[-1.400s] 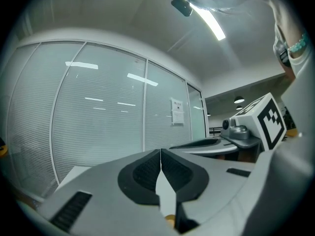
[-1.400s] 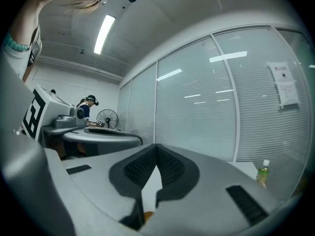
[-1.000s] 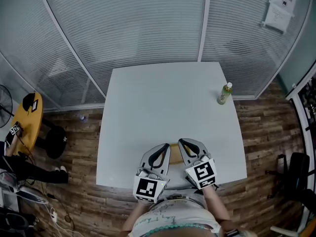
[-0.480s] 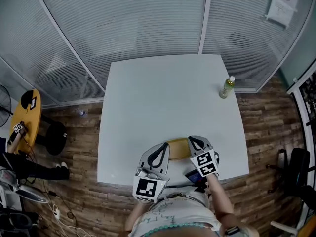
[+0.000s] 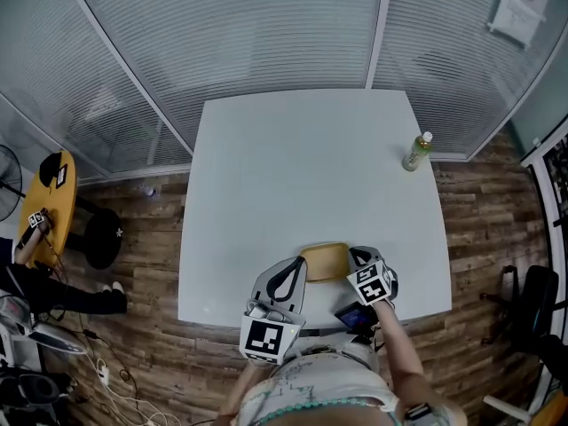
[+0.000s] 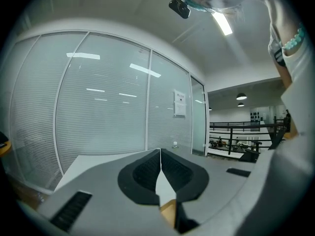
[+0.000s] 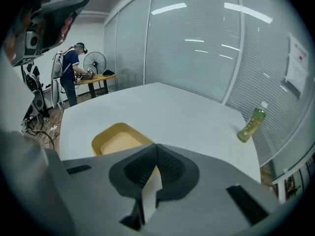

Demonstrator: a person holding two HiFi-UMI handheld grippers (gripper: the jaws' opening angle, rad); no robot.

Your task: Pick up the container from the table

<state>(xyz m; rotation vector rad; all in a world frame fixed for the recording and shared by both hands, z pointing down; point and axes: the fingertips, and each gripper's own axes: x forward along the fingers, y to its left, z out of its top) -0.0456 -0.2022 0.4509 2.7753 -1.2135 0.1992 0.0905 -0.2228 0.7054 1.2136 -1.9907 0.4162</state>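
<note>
A shallow yellow container (image 5: pixel 325 262) (image 7: pixel 118 139) lies near the front edge of the white table (image 5: pixel 293 176). My right gripper (image 5: pixel 357 255) (image 7: pixel 156 145) is shut and empty. It tilts down at the container's right end, its tips over the right rim. My left gripper (image 5: pixel 296 263) (image 6: pixel 160 151) is also shut and empty. It points almost level at the container's left end. In the left gripper view only a sliver of the container (image 6: pixel 169 213) shows under the jaws.
A green drink bottle (image 5: pixel 417 152) (image 7: pixel 251 122) stands near the table's far right corner. Glass partition walls (image 5: pixel 266 43) close off the back. At the left stand a round yellow side table (image 5: pixel 49 211), a stool and a person (image 7: pixel 73 73).
My right gripper has dropped and tipped downward, moving from over the container to its right end, so more of the container shows. The left gripper has hardly moved.
</note>
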